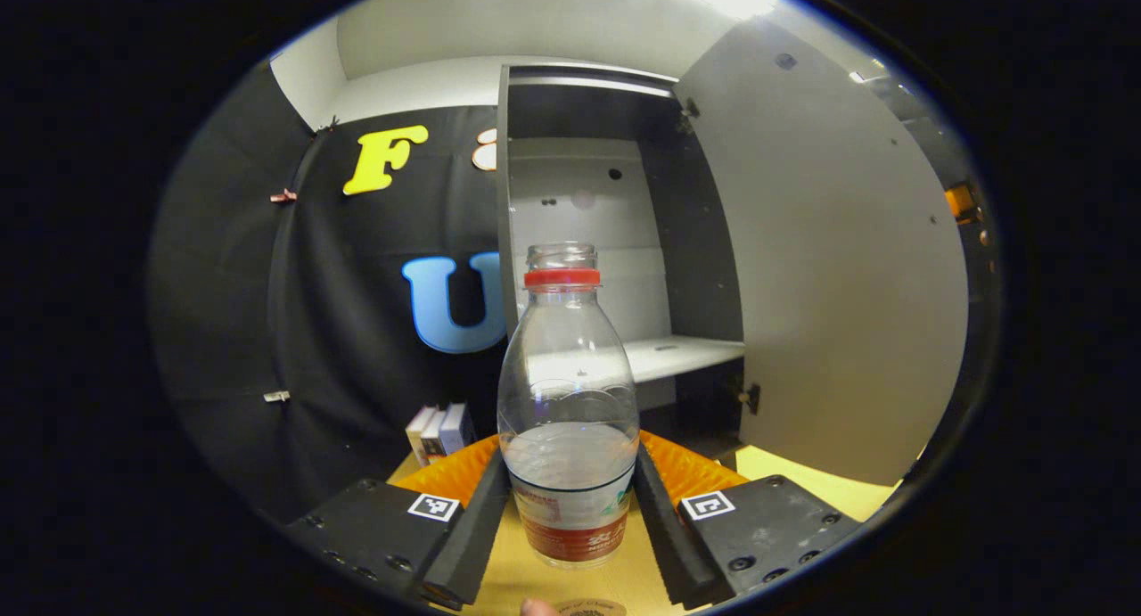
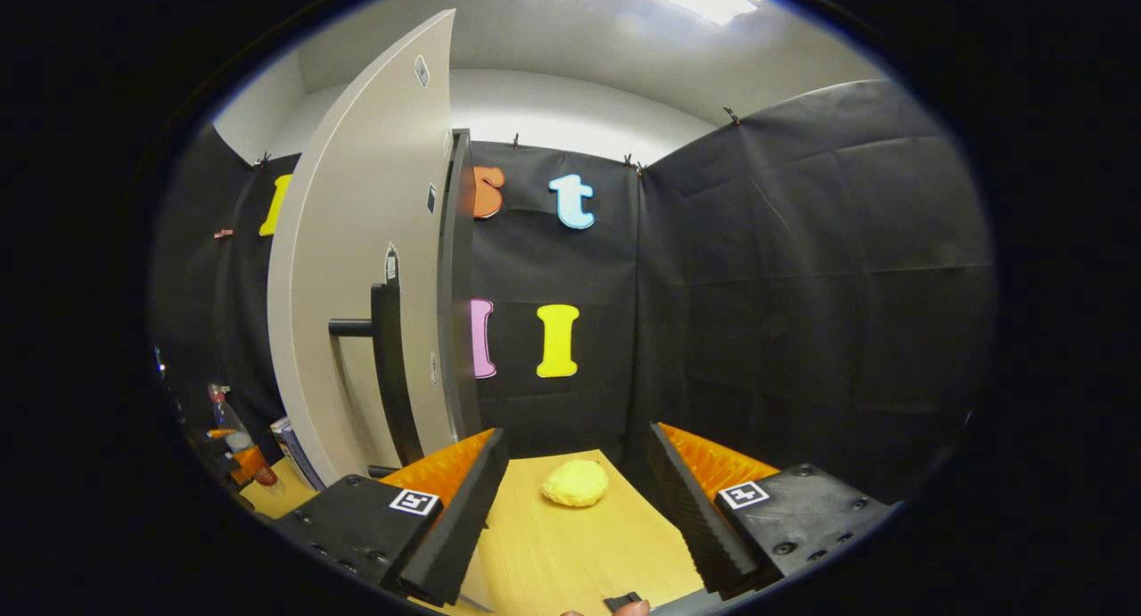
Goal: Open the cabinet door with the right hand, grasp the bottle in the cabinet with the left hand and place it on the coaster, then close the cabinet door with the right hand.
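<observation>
A clear plastic bottle (image 1: 568, 402) with a red neck ring, no cap and some water in it stands upright between the fingers of my left gripper (image 1: 570, 460), which is shut on its lower body. Behind it is the cabinet (image 1: 615, 242), with its door (image 1: 847, 268) swung wide open to the right and a white shelf (image 1: 682, 356) inside. The rim of a round coaster (image 1: 588, 609) peeks in just below the bottle. In the right gripper view, my right gripper (image 2: 577, 438) is open and holds nothing, to the right of the door (image 2: 365, 268) and its black handle (image 2: 388, 366). The bottle (image 2: 233, 438) shows small at far left.
A few small books (image 1: 439, 431) stand against the booth wall left of the cabinet. A yellow lumpy object (image 2: 576, 483) lies on the wooden table (image 2: 570, 554) ahead of my right gripper. Black cloth walls close in on all sides.
</observation>
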Motion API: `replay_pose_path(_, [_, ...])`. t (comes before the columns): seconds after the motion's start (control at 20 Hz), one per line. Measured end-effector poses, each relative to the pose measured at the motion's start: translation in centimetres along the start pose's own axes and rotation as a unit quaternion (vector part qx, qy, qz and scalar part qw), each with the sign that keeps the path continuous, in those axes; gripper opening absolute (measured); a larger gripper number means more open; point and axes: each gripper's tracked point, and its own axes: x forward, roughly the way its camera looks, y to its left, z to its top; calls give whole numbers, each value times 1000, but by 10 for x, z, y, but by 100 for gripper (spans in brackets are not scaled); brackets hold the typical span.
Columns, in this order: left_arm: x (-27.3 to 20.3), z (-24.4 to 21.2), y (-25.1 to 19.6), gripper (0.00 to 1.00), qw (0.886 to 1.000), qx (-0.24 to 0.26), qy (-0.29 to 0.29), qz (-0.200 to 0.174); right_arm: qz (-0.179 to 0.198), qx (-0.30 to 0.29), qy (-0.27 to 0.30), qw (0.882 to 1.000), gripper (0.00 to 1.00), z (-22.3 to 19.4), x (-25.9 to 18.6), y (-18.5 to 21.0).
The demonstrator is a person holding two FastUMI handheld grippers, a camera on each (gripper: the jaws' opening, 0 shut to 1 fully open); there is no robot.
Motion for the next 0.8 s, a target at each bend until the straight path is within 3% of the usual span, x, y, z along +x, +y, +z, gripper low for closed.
replay_pose_path(0.25, [-21,-58,-9,76,999,-20,-6,-24,-14,4,-2,1000,98,1,1,-1])
replay_pose_path(0.8, [-33,-177,-10,78,996,-53,46,-49,-45,6,2,999,98,0,8,-3])
